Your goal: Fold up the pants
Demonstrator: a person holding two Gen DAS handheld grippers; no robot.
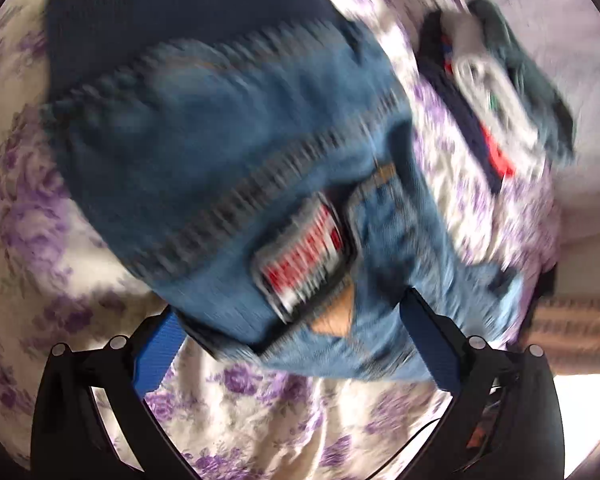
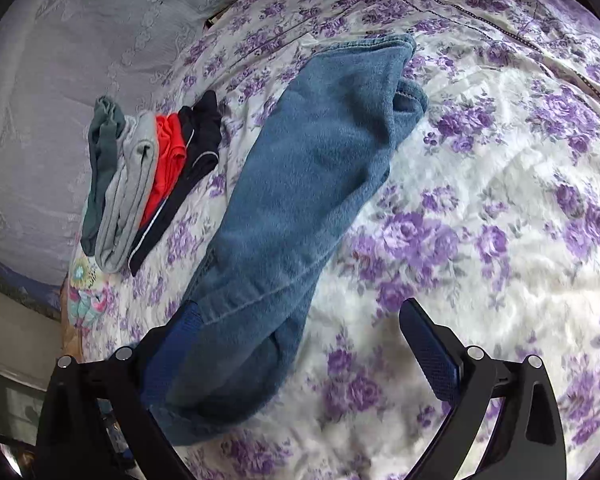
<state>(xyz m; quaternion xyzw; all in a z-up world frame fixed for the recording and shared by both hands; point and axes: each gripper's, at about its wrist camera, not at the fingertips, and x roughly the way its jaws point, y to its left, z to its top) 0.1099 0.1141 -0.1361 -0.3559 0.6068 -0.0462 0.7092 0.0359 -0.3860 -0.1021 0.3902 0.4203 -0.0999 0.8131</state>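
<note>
Floral bedspread [image 2: 480, 200], jeans [image 2: 300, 184] draped between both wide claws, left claw [image 1: 292, 320], right claw [image 2: 300, 320].

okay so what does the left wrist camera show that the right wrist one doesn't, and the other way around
Only the left wrist view shows the jeans' waistband end, with a red and white label on it, blurred by motion. Only the right wrist view shows the leg hems lying at the far end, and a grey pillow. Both show the blue jeans stretched over the purple floral bedspread, the row of folded clothes beside them, and open blue-padded jaws; the left gripper and right gripper hold nothing.
</note>
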